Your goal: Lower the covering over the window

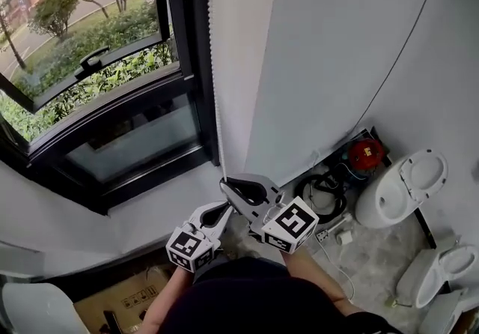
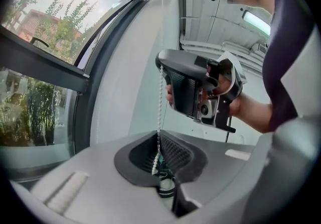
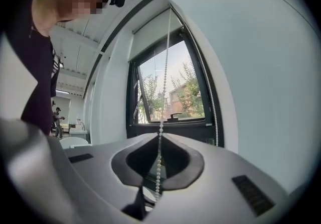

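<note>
I am keeping the left tongs (image 2: 159, 134) closed on the bead chain (image 1: 215, 85), which is hanging just right of the window (image 1: 112, 123). The right tongs (image 3: 159, 135) are sitting just above them on the same chain and seem to be pinching it too, though their tips are hard to read. The 2 tongs are nearly touching. The blind (image 3: 150, 32) is covering only the window's top.
</note>
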Demonstrator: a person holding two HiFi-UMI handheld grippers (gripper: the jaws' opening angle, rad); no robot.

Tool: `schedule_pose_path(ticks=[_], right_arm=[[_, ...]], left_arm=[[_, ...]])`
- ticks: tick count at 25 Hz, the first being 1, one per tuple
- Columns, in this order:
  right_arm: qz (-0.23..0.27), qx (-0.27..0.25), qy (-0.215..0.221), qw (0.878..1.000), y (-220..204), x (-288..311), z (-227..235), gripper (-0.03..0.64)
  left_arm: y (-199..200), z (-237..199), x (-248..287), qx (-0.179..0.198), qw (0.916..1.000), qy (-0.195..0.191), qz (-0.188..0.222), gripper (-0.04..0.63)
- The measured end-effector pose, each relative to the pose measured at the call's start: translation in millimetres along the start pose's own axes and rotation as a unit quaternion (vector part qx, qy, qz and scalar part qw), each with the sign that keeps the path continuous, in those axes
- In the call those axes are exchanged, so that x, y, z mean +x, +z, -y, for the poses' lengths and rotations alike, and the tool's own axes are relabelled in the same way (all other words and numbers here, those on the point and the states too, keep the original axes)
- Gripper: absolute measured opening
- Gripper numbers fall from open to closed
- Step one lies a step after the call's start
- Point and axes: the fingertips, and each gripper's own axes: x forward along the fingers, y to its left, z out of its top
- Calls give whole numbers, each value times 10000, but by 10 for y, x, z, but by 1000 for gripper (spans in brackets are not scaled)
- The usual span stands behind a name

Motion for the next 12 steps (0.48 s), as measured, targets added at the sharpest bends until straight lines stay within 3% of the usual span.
schedule_pose_path(ticks=[3,6,12], right_arm=[[-125,-143,107,9998,38,-172,-17,14],[37,104,434,9990,66,-357,-39,12],[-432,14,986,9942,-282,-586,-66,12]], left_arm=[[1,168,34,-21,10000,35,58,23],[-18,366,77,-12,9992,-103,384,23],[-368,563,214,-191,9986,308,395,23]])
